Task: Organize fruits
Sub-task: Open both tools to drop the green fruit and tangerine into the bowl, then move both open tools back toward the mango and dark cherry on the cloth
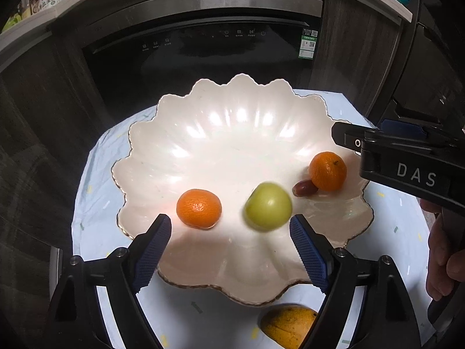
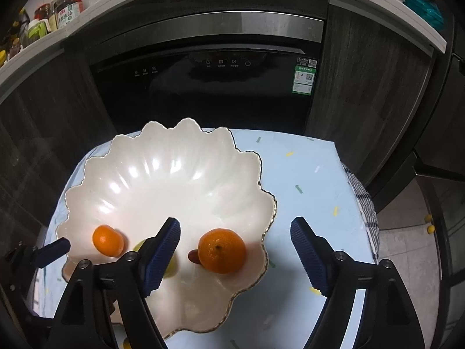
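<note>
Both grippers open and empty over the fruit bowl.

Left gripper and right gripper stand wide apart, gripping nothing. Nearest, outside the bowl, lies a mango: likely heavy and soft, so grip across its middle. In the glossy scalloped bowl sit a blurred green fruit, two dimpled tangerines and a small red date; the bowl looks fragile.
</note>
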`<state>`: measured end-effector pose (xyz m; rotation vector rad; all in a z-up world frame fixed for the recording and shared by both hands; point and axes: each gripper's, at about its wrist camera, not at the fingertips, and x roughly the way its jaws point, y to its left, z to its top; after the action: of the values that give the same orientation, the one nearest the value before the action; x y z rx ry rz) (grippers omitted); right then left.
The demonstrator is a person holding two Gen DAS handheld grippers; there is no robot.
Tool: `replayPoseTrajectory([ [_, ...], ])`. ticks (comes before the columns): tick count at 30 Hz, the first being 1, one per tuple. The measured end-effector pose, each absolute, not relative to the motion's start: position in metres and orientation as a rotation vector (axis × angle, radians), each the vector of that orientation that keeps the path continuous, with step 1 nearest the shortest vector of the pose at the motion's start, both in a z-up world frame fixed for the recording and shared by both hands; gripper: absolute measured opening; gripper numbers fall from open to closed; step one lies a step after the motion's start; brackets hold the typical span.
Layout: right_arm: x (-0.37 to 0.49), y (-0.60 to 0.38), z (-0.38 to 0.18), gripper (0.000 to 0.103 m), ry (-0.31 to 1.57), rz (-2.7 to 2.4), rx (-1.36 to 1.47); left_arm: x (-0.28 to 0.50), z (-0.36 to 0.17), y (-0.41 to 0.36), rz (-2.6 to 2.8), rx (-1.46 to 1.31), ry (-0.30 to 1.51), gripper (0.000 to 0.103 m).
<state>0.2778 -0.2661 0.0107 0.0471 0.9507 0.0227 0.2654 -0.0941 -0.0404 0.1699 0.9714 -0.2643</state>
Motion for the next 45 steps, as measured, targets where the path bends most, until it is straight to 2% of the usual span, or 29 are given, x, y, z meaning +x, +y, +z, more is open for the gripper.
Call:
replayPoseTrajectory([
  [45, 0.192, -0.287, 0.032, 0.08, 0.909, 0.004, 0.085, 0.199, -0.013, -0.096, -0.294, 0.188, 0.93, 0.086],
])
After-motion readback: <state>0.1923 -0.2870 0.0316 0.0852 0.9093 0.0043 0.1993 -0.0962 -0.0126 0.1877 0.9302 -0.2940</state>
